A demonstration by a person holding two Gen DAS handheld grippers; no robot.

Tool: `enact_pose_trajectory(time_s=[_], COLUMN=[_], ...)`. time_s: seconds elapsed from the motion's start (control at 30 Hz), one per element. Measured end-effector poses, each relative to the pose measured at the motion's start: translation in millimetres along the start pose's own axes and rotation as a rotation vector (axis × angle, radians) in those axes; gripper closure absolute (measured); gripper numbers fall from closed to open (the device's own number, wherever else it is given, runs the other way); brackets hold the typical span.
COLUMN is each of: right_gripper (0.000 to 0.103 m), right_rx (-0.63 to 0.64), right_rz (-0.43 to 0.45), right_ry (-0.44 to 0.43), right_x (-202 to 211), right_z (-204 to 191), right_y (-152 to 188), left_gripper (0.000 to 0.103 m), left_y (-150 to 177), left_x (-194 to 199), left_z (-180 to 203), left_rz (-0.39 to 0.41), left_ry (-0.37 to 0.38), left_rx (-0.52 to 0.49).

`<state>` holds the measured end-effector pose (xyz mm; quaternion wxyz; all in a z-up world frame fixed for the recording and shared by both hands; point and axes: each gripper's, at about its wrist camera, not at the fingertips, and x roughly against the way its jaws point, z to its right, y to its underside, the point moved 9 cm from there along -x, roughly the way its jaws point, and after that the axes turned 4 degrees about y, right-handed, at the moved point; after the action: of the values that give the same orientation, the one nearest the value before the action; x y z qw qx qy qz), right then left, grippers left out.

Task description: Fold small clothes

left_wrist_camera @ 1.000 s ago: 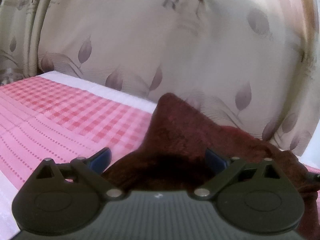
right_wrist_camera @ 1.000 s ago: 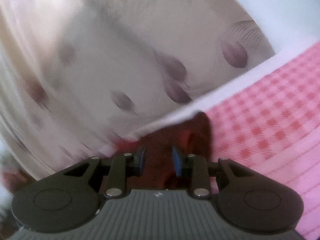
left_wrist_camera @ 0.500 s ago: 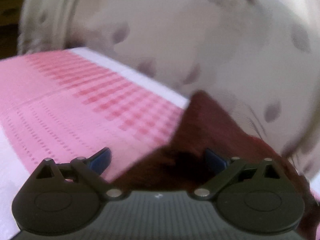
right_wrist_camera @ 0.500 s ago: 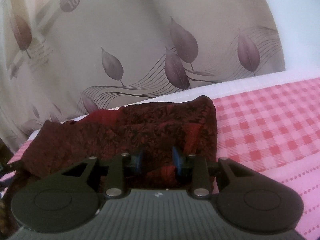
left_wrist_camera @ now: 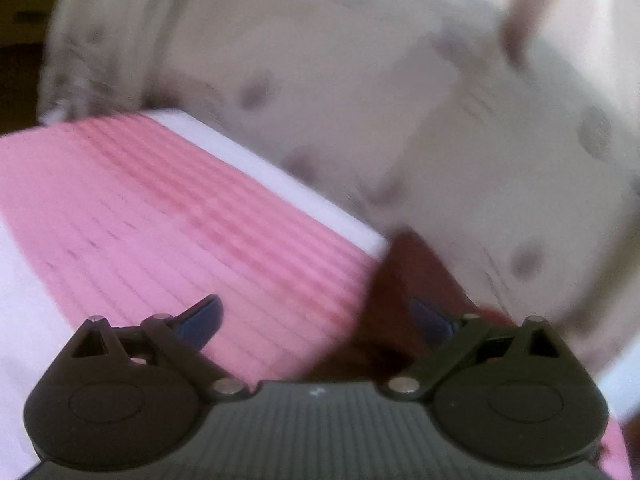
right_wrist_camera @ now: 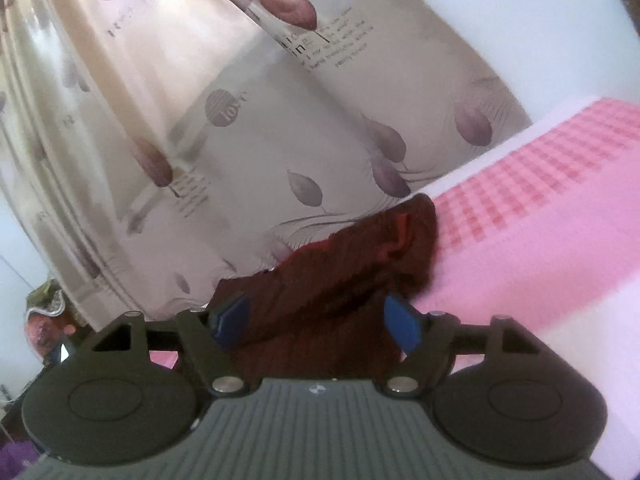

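right jaws letting go of the dark red garment, fold only partly made

the dark red garment (right_wrist_camera: 340, 276) lies bunched at the far edge of the pink checked cover (right_wrist_camera: 540, 184), close against the leaf-print curtain (right_wrist_camera: 280, 128). in the right wrist view it looks doubled over on itself, with a brighter red band showing along its upper fold, but the edges are uneven and one corner stands up in a peak. i judge that one fold may be laid and that squaring, flattening and any further fold are left to do.

the right hand-held gripper (right_wrist_camera: 316, 320) has its jaws opening; the cloth sits between the blue pads without being pressed by them. the left hand-held gripper (left_wrist_camera: 316, 320) stands wide apart and holds nothing; the garment (left_wrist_camera: 404, 292) reaches in by its right-side pad, though blur hides whether they touch.

the garment looks soft, thick and slightly fuzzy, with a mottled knit surface that slumps rather than creases. the cover is smooth woven cloth, gingham at the far part and finely striped nearer, with a white border (left_wrist_camera: 280, 176). the curtain has a faint sheen and hangs in long pleats.
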<state>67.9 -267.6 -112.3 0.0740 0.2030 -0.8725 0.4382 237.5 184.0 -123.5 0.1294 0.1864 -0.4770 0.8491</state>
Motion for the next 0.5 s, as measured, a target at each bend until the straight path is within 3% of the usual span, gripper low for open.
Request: enact_pose_trajectory(time_s=[0.1, 0.17, 0.3, 0.37, 0.4, 0.5], right_gripper=[0.026, 0.026, 0.026, 0.026, 0.024, 0.017], right_rx=[-0.047, -0.050, -0.062, -0.066, -0.061, -0.014], right_rz=[-0.026, -0.043, -0.104, -0.136, -0.154, -0.236], right_ry=[0.004, 0.013, 0.012, 0.014, 0.012, 0.015], right_x=[7, 11, 17, 26, 32, 51], right_z=[8, 9, 8, 6, 5, -1], right_y=[12, 21, 39, 47, 51, 64], left_gripper=[0.003, 0.003, 0.004, 0.004, 0.004, 0.004], left_y=[17, 28, 21, 9, 5, 6], left_x=[-10, -23, -50, -47, -42, -15], left_z=[27, 40, 33, 6, -7, -24], left_rz=[-0.103, -0.156, -0.109, -0.062, -0.053, -0.123], left_ry=[0.109, 0.137, 0.039, -0.079, -0.089, 0.050], left_rx=[-0.021, -0.045, -0.109, -0.052, 0.002, 0.103])
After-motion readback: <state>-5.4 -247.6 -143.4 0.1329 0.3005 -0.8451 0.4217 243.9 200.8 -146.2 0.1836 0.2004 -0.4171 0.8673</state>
